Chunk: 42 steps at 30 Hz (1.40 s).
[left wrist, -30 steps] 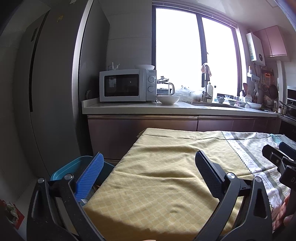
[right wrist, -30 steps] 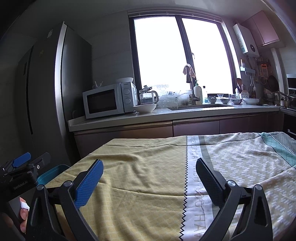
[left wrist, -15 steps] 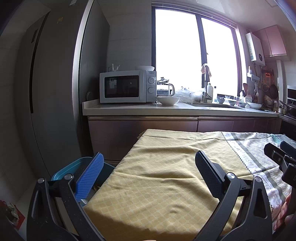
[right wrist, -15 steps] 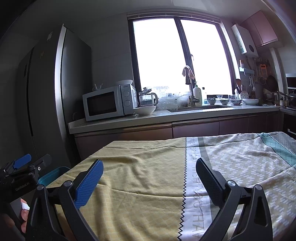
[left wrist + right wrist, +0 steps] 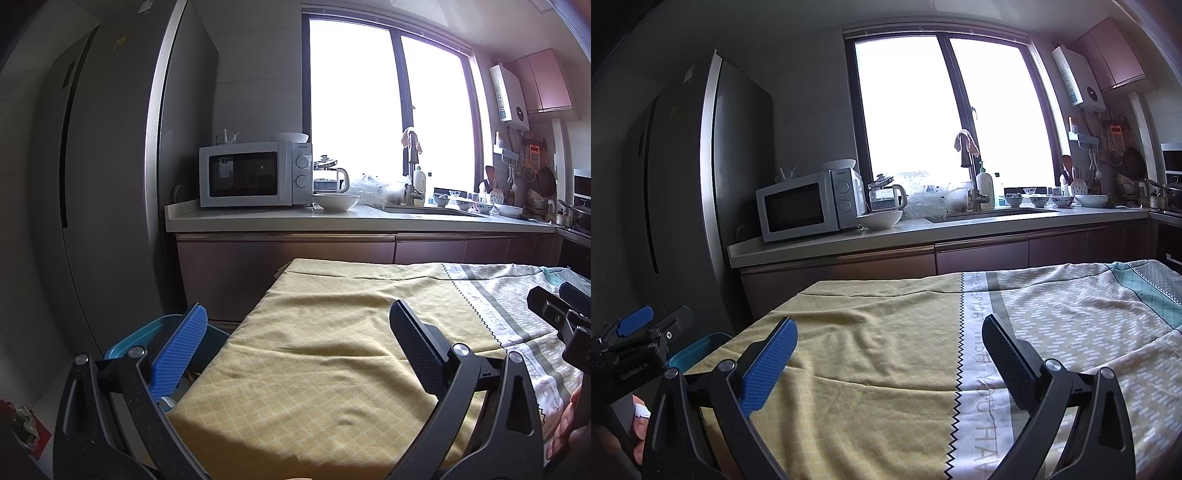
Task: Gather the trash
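Your left gripper [image 5: 295,347] and right gripper [image 5: 888,354] both hang spread wide with nothing in them, above the tablecloth [image 5: 332,354]. The blue bin [image 5: 125,341] sits off the table's left edge, beside the fridge [image 5: 107,184]. Can't spot any trash on the cloth.

Right gripper [image 5: 886,354] with jaws spread wide and empty above a yellow and grey patterned tablecloth [image 5: 886,387], left gripper [image 5: 639,336] at the left edge, blue bin [image 5: 698,349] beside the table, microwave [image 5: 809,205] and white bowl [image 5: 879,220] on the counter [image 5: 923,232], tall fridge [image 5: 687,192], bright window [image 5: 945,110]
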Tool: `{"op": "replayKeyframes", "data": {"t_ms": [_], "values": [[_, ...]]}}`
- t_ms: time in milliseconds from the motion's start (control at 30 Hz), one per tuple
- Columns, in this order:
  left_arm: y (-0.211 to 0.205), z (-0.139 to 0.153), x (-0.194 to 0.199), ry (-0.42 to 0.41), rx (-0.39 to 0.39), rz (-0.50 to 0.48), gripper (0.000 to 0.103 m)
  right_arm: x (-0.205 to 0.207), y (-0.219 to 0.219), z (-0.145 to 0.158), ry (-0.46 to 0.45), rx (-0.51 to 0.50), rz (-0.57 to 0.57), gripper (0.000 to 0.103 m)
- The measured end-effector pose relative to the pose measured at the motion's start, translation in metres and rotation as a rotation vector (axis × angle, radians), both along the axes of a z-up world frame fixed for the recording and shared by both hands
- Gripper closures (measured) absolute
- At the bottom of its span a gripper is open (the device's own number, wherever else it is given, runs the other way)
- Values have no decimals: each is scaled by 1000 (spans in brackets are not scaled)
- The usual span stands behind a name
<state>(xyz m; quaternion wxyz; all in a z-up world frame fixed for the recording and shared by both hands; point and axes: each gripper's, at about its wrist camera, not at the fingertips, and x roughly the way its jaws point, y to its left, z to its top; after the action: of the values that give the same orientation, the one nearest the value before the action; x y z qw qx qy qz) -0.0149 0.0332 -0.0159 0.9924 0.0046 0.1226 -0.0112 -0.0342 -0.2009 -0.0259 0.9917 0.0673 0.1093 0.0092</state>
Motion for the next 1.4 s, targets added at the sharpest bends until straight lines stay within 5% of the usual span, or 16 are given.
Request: {"op": "replayKeyframes", "data": {"t_ms": [1400], "values": [[-2, 3, 0, -5, 1, 6, 6, 1, 0, 1, 6, 1, -2, 6]]}}
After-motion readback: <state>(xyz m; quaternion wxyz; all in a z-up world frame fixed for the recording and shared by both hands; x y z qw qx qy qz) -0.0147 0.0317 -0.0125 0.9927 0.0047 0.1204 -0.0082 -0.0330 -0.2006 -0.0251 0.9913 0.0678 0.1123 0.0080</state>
